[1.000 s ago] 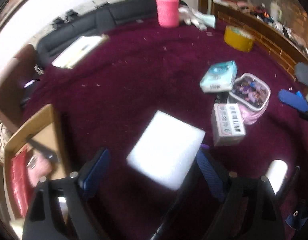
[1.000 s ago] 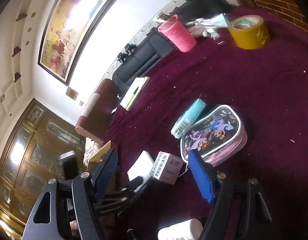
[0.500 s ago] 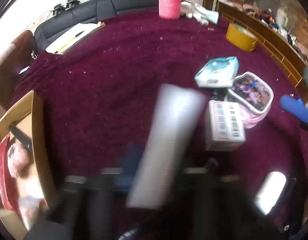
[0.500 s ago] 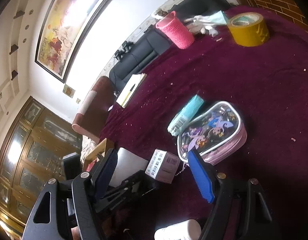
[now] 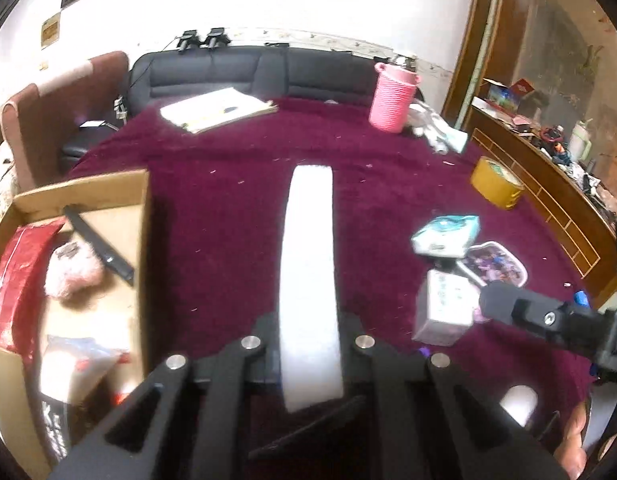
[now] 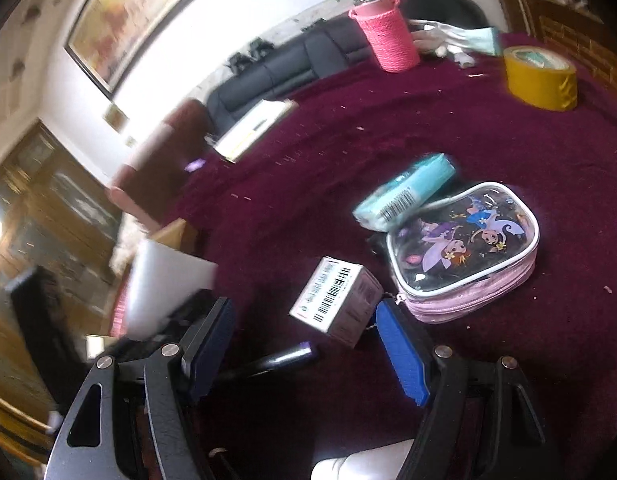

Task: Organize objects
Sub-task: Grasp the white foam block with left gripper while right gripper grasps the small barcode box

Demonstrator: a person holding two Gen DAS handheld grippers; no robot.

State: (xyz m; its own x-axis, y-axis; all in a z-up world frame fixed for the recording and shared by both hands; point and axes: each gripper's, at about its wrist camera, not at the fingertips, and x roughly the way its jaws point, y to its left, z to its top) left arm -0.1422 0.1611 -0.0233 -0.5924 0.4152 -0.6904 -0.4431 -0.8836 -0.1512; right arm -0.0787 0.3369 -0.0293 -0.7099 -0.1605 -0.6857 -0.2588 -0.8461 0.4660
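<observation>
A wine-red plush cloth (image 5: 236, 208) covers my counter, flecked with crumbs; behind it runs a black sofa (image 5: 244, 72) under a white wall, with a framed painting (image 6: 120, 20) above and dark wood shelving (image 5: 548, 152) along the right. My left gripper (image 5: 308, 344) has its jaws clamped on a white foam slab (image 5: 308, 280), held edge-on and lifted off the cloth, just right of the open cardboard box (image 5: 140, 240) that holds a red packet and a pink fluffy item. My right gripper (image 6: 304, 344) stands with jaws wide and empty, hovering just before a small barcoded carton (image 6: 336, 300), which sits beside a cartoon-printed pouch (image 6: 464, 252) and a teal tissue pack (image 6: 408, 192). A pink knitted holder (image 6: 388, 36) and yellow tape roll (image 6: 542, 76) sit farther back. A second earlier, the slab lay flat on the cloth between my open left jaws.
</observation>
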